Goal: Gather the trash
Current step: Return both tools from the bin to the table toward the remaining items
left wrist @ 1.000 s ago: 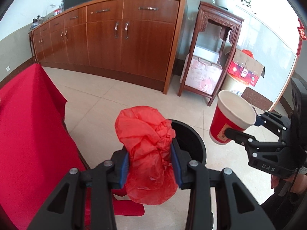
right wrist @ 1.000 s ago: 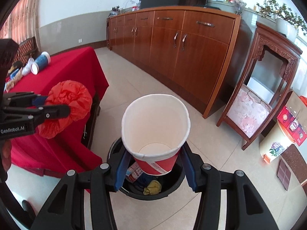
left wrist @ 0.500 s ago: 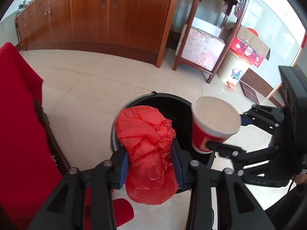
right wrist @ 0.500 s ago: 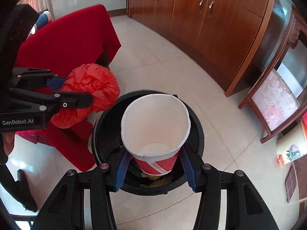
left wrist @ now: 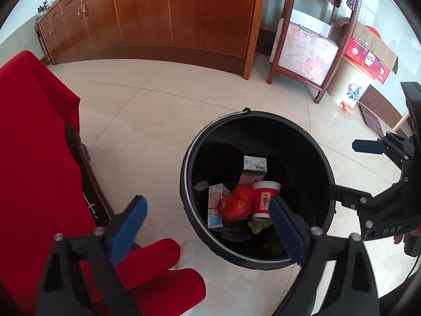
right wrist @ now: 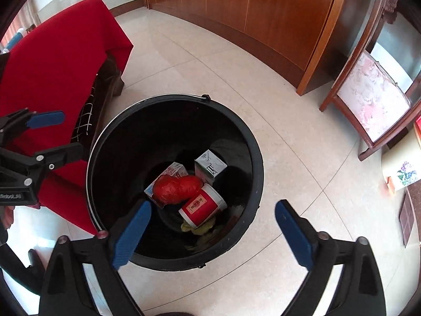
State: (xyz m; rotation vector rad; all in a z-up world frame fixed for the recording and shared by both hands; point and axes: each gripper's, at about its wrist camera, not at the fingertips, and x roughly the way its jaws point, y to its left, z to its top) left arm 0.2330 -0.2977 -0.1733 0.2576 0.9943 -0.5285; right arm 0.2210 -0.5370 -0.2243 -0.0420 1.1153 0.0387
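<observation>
A black trash bucket (left wrist: 323, 163) stands on the tiled floor; it also shows in the right wrist view (right wrist: 255, 155). Inside lie the crumpled red plastic bag (left wrist: 235, 205) (right wrist: 176, 189), the red and white paper cup (left wrist: 264, 198) (right wrist: 202, 206) on its side, and two cartons (left wrist: 254, 169) (right wrist: 210, 169). My left gripper (left wrist: 208, 227) is open and empty above the bucket's near left rim. My right gripper (right wrist: 213, 233) is open and empty above the bucket's near rim. Each gripper shows at the edge of the other's view.
A table with a red cloth (left wrist: 29, 142) (right wrist: 60, 52) stands left of the bucket. A long wooden cabinet (left wrist: 168, 18) runs along the back. A carved wooden stand (left wrist: 310, 50) and a cardboard box (left wrist: 371, 52) are at the right.
Both grippers have opened over the bucket. The red bag and the paper cup have dropped from the jaws and now lie inside the bucket. The views have tilted further downward.
</observation>
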